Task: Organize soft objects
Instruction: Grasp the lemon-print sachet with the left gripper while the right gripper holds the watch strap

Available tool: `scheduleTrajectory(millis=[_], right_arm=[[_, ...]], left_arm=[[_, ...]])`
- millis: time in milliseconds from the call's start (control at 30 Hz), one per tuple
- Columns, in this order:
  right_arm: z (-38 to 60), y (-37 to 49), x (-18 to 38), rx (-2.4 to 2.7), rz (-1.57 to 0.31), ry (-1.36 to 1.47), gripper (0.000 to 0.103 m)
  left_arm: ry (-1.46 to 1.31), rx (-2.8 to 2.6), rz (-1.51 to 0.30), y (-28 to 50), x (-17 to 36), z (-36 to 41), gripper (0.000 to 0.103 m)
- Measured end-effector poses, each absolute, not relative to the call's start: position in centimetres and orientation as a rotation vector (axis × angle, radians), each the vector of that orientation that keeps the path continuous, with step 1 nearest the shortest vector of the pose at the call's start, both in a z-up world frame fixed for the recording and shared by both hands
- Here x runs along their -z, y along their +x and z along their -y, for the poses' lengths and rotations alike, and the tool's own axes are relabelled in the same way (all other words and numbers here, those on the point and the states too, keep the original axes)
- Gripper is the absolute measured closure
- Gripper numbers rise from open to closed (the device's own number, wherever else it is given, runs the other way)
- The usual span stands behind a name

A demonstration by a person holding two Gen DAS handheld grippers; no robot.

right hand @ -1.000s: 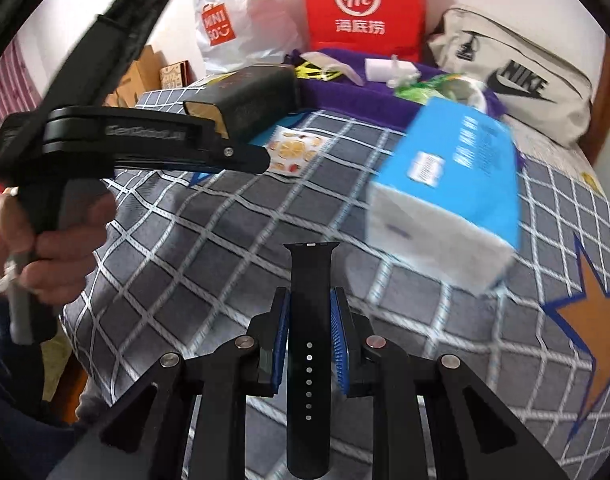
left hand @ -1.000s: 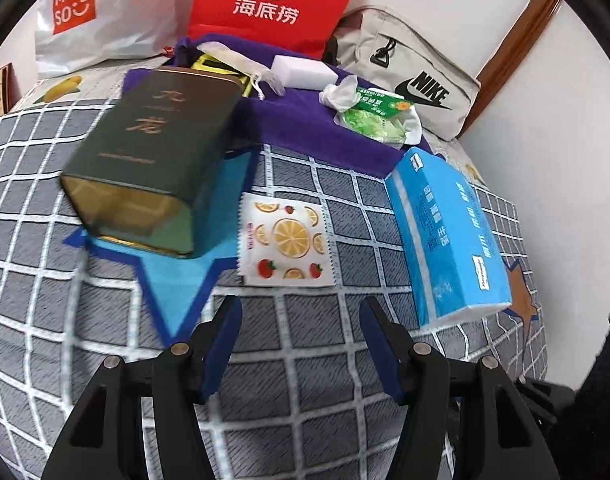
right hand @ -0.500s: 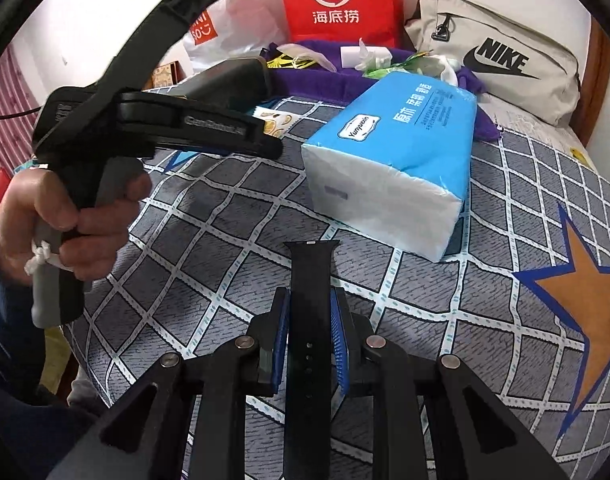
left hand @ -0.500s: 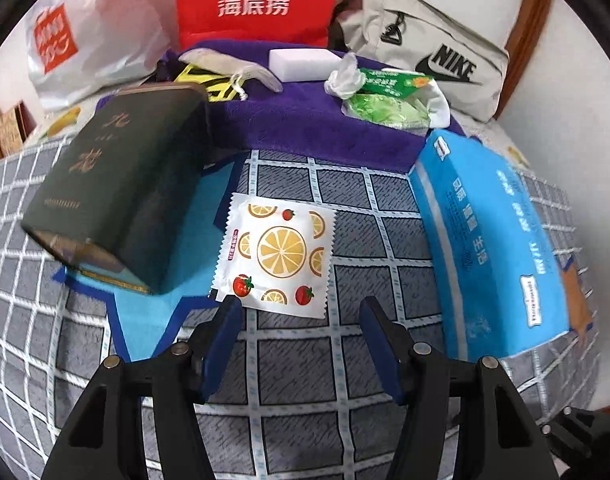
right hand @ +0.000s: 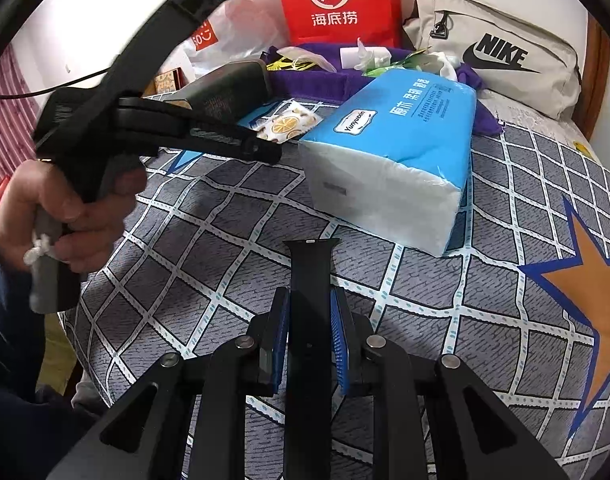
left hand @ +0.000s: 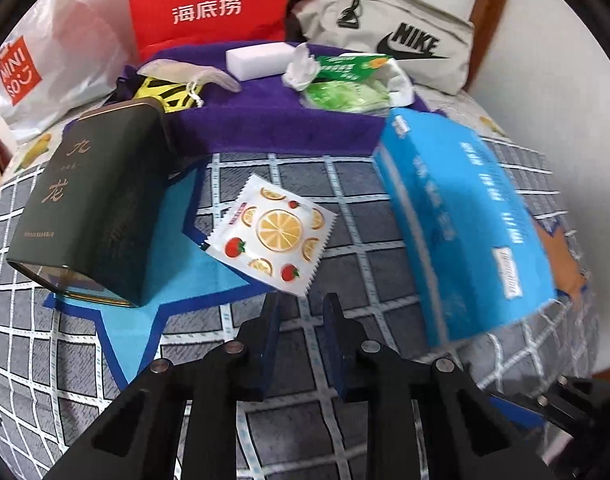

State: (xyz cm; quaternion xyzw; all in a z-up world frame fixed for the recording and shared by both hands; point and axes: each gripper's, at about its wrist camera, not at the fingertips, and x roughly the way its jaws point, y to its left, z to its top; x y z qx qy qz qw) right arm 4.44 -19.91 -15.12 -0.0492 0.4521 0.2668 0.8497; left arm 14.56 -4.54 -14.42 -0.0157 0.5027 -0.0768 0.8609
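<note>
- Between the blue pads of the right gripper (right hand: 309, 332) stands a black watch strap (right hand: 311, 280); the jaws are pressed on its two sides, and its free end points toward the blue tissue pack (right hand: 401, 148).
- The left gripper (left hand: 301, 322) has its jaws closing, with only a narrow gap and nothing between them. Its fingertips are just beside the near corner of the fruit-print sachet (left hand: 273, 234); I cannot tell if they touch it.
- This sachet lies flat on the checked bedcover (left hand: 345, 188), to the left of the tissue pack, partly on a light blue star patch (left hand: 177, 240).
- Further left of the tissue pack lies a dark green tin (left hand: 93, 208) on its side.
- Behind the tissue pack there is a purple cloth (left hand: 265, 112) with a white block (left hand: 261, 58) and a green wet-wipe pack (left hand: 345, 88) on it.
- Behind the cloth stand a red bag (left hand: 207, 4) and a beige Nike bag (left hand: 393, 36).
- In the right wrist view, a hand (right hand: 65, 216) holds the handle of the left gripper, left of the tissue pack.
</note>
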Motion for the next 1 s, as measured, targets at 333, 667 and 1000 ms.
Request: scheduleTrajectory(millis=[333,667,1000], right_arm=[[19.8,4.4,15.1,-0.563,-0.956,-0.107,0.082],[19.7,4.6,15.2,-0.576,-0.955,-0.110,0.082],[19.5,4.7,15.3,-0.566,-0.948,-0.123,0.082]], left_arm=[[0.005,0.205,-0.962,16.4,12.7,4.5,0.037],[0.203,0.145,-1.025,19.0,15.3,5.9,0.036],[0.216,0.217,-1.022,18.0,15.2,6.5,0.062]])
